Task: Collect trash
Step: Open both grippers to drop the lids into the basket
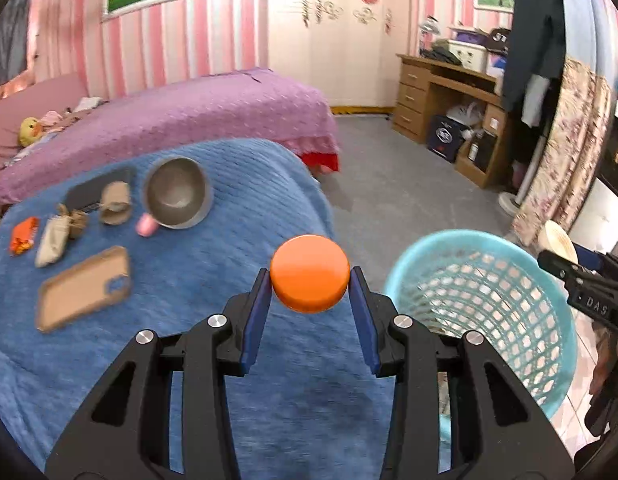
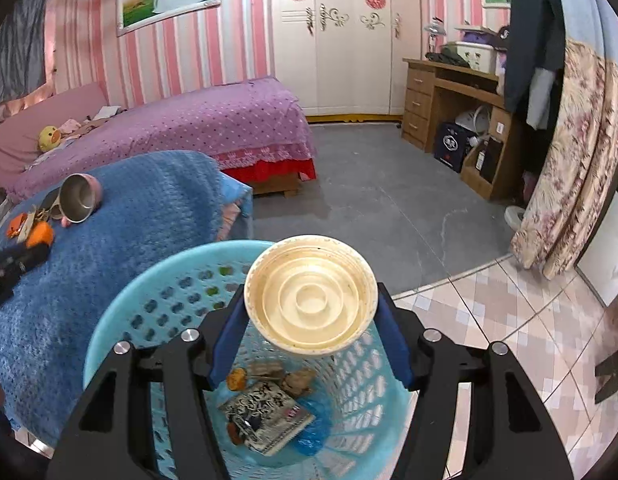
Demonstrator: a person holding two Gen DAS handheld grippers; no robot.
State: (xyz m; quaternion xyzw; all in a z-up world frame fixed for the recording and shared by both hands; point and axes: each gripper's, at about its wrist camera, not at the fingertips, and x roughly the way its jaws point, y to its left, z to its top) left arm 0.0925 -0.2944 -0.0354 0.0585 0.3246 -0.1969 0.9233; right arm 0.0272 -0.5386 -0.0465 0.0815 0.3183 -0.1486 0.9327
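1. Because the orange bottle cap [image 1: 309, 273] is pinched edge to edge between the blue pads of the left gripper [image 1: 310, 280], it rides in the air above the right edge of the blue blanket [image 1: 189, 320], just short of the turquoise mesh basket [image 1: 509, 280]; my guess is that it is held there on its way to the basket.
2. Since the cream plastic lid [image 2: 311, 294] is clamped across its rim by the right gripper [image 2: 311, 308], it hangs directly over the basket's mouth [image 2: 121, 312]; that position suits a straight drop once the fingers part.
3. At the basket's bottom lie a printed wrapper [image 2: 265, 416], a blue bag scrap [image 2: 309, 436] and brownish bits, so it serves as the bin; it stands beside the blanket's right edge.
4. Toward the blanket's far left corner sit crumpled brown paper [image 1: 55, 236], an orange wrapper [image 1: 23, 234] and a cardboard roll [image 1: 115, 202], probably trash still to collect; the steel cup [image 1: 177, 192] and tan phone case [image 1: 83, 288] nearby look like keepers.
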